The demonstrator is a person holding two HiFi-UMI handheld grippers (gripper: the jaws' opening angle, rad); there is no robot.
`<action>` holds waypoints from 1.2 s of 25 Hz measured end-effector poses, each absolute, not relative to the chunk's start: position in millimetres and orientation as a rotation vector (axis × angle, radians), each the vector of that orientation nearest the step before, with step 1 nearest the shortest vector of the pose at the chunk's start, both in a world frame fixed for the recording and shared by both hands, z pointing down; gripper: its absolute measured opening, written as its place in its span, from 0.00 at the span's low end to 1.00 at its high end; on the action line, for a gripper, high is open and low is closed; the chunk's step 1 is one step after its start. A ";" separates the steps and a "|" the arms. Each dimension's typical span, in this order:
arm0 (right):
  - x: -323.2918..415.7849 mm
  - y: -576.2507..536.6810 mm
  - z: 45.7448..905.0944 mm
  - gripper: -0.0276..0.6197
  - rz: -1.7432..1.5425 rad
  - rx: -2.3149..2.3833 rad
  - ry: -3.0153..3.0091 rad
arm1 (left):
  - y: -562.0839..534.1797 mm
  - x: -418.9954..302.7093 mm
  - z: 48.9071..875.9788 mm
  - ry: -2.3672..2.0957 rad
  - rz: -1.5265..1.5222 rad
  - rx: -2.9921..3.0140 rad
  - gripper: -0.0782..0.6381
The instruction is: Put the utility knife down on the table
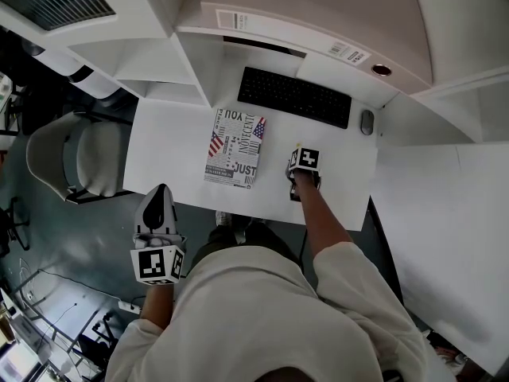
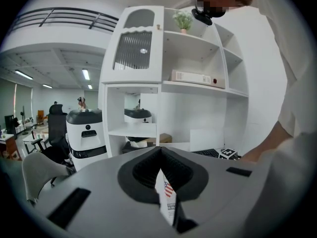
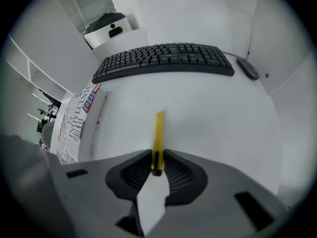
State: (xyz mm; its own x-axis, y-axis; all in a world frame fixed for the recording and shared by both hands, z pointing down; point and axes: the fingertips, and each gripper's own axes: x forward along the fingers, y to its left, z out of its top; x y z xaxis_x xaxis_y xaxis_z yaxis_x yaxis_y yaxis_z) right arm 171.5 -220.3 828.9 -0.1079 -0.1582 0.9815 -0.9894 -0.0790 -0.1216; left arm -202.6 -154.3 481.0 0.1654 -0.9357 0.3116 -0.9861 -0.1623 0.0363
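**Clamped and low**

By the near edge of the bench (image 1: pixel 171 138) the left gripper (image 1: pixel 162 191) hangs, jaws together, empty. The right gripper (image 3: pixel 157 156) clamps the near end of the yellow utility knife (image 3: pixel 158 132), low over the bench before the keyboard (image 3: pixel 163 58).

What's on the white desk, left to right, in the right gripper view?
White printed magazine with a flag design → slim yellow utility knife → dark oval computer mouse. The black keyboard spans the middle, so it's left out.
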 end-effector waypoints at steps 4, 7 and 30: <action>171.7 -218.8 828.4 0.20 1.279 1.330 -1.373 | -153.6 -202.8 479.7 -1.866 0.313 2.210 0.11; 173.6 -216.9 827.1 0.24 1.262 1.333 -1.378 | -152.5 -202.8 478.7 -1.868 0.310 2.209 0.11; 175.4 -230.7 762.8 0.27 1.140 1.436 -1.591 | -150.9 -189.4 467.4 -1.830 0.257 2.278 0.11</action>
